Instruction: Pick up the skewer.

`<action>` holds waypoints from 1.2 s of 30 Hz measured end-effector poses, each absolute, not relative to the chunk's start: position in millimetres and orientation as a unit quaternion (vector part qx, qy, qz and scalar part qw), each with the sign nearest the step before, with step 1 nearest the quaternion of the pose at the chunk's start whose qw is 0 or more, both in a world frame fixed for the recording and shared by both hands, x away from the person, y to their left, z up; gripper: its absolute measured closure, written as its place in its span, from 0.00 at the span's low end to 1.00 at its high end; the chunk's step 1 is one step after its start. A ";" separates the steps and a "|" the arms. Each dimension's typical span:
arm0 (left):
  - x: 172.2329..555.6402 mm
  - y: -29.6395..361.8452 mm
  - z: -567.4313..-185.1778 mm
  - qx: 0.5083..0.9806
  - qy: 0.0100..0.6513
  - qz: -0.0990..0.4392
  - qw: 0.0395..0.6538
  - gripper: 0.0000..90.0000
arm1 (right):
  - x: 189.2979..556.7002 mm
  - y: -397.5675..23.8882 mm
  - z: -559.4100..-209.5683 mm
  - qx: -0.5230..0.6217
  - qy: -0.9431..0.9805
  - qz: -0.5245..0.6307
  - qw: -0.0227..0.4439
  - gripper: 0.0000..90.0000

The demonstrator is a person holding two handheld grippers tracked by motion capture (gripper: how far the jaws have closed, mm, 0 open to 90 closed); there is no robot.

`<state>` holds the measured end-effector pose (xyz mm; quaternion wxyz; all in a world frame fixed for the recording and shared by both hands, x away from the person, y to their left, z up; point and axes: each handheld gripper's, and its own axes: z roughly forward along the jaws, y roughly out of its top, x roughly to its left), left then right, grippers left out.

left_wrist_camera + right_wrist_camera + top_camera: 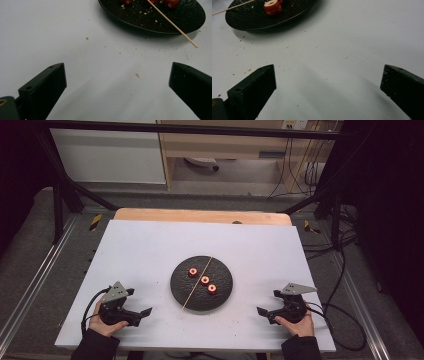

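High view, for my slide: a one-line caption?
Open left gripper and right gripper flank black plate holding skewer.

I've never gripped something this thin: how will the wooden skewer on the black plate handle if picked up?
The skewer looks thin and round, so probably light and apt to roll. It lies across the plate, one end past the rim, which likely offers an easier grip. Hard squeezing might snap it.

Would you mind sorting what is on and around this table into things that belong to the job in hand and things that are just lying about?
Belongs to the job:
- black plate
- three red food pieces on it
- wooden skewer lying across it
- left gripper and right gripper, both open and empty

Just lying about:
- crumbs on the white table
- cables on the floor
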<state>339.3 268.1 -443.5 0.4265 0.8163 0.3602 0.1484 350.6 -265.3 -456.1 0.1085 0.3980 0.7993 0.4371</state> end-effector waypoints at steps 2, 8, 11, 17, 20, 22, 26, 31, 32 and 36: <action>339.2 267.0 -443.1 0.816 0.360 0.149 0.426 0.01 | 350.4 -265.4 -455.8 0.400 0.799 0.436 0.108 0.01; 338.9 260.5 -440.0 0.819 0.359 0.152 0.421 0.01 | 351.0 -265.6 -455.9 0.399 0.799 0.436 0.111 0.01; 339.2 257.1 -438.0 0.820 0.360 0.156 0.416 0.01 | 350.6 -265.6 -455.5 0.402 0.798 0.435 0.110 0.01; 338.2 249.1 -432.3 0.819 0.363 0.161 0.415 0.02 | 350.3 -265.1 -455.8 0.404 0.796 0.438 0.108 0.01; 337.8 240.0 -429.2 0.823 0.359 0.163 0.410 0.02 | 350.6 -265.2 -456.3 0.400 0.799 0.435 0.110 0.01; 337.7 237.7 -427.6 0.823 0.357 0.164 0.410 0.02 | 350.2 -265.2 -456.1 0.401 0.798 0.435 0.110 0.01; 338.2 228.9 -419.5 0.823 0.355 0.168 0.411 0.03 | 350.0 -265.5 -455.8 0.401 0.798 0.436 0.110 0.01; 340.4 213.7 -409.7 0.824 0.352 0.171 0.410 0.04 | 350.1 -265.4 -455.8 0.402 0.798 0.436 0.110 0.01; 341.3 210.2 -407.8 0.824 0.351 0.171 0.410 0.04 | 350.1 -265.4 -455.8 0.402 0.798 0.436 0.110 0.01; 345.5 190.6 -400.5 0.829 0.344 0.171 0.407 0.06 | 350.3 -265.1 -456.3 0.401 0.799 0.434 0.110 0.01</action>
